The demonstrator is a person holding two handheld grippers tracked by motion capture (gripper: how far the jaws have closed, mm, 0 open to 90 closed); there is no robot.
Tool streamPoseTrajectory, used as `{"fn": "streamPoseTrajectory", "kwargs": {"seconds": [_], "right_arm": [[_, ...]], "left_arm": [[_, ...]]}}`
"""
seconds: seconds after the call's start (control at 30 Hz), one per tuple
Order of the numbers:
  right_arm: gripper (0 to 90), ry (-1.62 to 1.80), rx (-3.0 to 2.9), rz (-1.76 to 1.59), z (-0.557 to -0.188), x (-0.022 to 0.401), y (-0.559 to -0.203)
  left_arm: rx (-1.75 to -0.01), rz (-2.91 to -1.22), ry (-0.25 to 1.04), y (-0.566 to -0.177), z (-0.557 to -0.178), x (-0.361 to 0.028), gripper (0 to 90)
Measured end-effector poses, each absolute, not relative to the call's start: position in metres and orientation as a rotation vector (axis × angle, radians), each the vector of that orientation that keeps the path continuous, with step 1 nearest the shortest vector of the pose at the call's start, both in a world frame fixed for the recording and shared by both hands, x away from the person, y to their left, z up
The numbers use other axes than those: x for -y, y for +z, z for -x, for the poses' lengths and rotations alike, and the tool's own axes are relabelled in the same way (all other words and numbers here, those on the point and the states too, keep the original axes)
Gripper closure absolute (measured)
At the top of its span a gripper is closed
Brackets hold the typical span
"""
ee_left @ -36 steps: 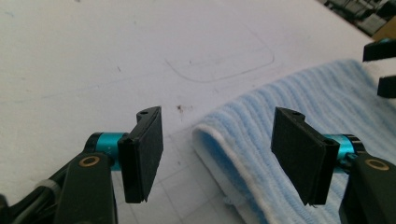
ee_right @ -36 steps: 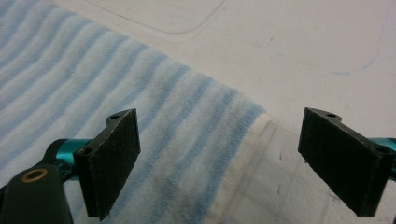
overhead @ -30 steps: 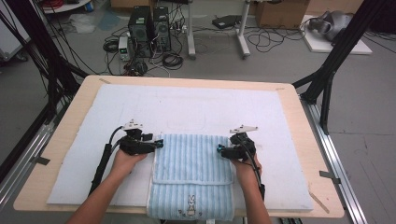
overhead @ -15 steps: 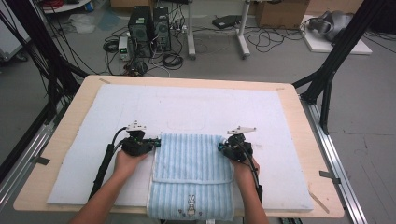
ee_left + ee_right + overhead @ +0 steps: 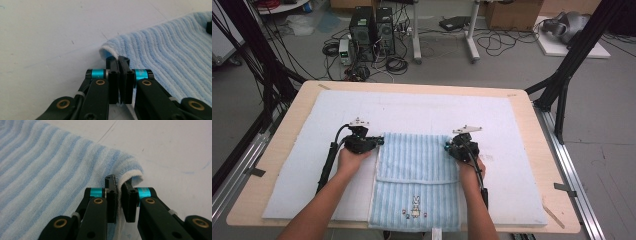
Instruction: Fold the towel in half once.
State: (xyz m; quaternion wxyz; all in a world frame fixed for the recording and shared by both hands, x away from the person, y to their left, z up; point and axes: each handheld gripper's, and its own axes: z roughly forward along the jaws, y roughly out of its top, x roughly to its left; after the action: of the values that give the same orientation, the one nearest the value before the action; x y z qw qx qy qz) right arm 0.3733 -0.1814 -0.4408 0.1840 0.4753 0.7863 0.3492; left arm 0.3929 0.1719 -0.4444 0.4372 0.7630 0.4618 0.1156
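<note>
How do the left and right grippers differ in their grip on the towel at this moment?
The left gripper pinches the towel at its far left corner; the right gripper pinches the far right corner. The left jaws meet nearly flush on the cloth, while the right jaws show a slight gap with the white hem between. Both are shut on the towel, each by a folded corner.

The towel (image 5: 414, 172) lies on the mat (image 5: 422, 112), grippers at its far corners.

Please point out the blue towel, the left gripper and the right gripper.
blue towel (image 5: 414, 160), high view, on its striped middle.
left gripper (image 5: 119, 61), left gripper view, between the jaw tips shut on the towel corner.
right gripper (image 5: 119, 182), right gripper view, between the jaw tips on the towel edge.
</note>
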Motion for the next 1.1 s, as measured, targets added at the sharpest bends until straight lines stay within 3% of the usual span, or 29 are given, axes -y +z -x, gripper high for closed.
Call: {"fn": "streamPoseTrajectory", "kwargs": {"seconds": [0.63,0.7,0.8,0.83,1.1], "right_arm": [[82.8,0.971,-2.112,-1.291,-0.41,0.161,-0.441],[75.3,0.965,-2.116,-1.311,-0.41,0.163,-0.442],[60.3,0.99,-2.091,-1.339,-0.408,0.165,-0.439],[57.0,1.006,-2.092,-1.348,-0.408,0.166,-0.438],[48.4,1.078,-2.066,-1.367,-0.383,0.184,-0.429]], "left_arm": [[-1.108,-1.788,0.424,-0.441,-0.415,-0.181,86.1],[-1.124,-1.806,0.424,-0.443,-0.415,-0.18,81.6],[-1.184,-1.821,0.397,-0.445,-0.415,-0.181,56.3],[-1.183,-1.847,0.4,-0.445,-0.413,-0.18,52.6],[-1.15,-1.85,0.402,-0.44,-0.389,-0.185,48.1]]}}
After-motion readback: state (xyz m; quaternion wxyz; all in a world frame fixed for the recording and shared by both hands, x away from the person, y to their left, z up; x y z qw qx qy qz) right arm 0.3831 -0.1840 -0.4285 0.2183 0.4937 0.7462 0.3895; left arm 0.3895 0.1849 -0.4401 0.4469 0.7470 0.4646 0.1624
